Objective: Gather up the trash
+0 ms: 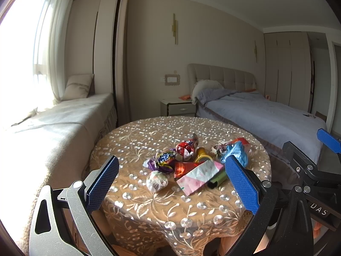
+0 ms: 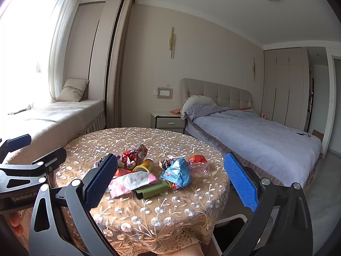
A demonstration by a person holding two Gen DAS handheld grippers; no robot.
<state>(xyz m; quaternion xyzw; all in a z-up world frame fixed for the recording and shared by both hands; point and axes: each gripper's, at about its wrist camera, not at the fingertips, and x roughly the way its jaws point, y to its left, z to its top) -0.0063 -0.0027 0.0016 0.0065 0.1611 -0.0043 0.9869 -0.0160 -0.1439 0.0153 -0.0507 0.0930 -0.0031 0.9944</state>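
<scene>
A pile of trash lies on a round table [image 1: 132, 140] with a lace cloth. It includes a pink and white packet [image 1: 198, 176], a green tube [image 1: 217, 179], a blue wrapper [image 1: 235, 153], a red wrapper [image 1: 187, 147], a purple wrapper [image 1: 162, 162], a yellow cup [image 1: 202, 155] and a clear crumpled bag [image 1: 156, 181]. My left gripper [image 1: 172, 185] is open and empty, held short of the pile. My right gripper [image 2: 170, 181] is open and empty, also short of the pile: the pink packet [image 2: 132, 181], green tube [image 2: 152, 192] and blue wrapper [image 2: 178, 171] lie between its fingers in view.
A white bin [image 2: 232, 219] with a dark opening stands on the floor below the table's near right edge. A bed [image 2: 255, 136] is at the right, a nightstand [image 2: 168, 121] behind the table, a cushioned window seat [image 2: 53, 119] at the left.
</scene>
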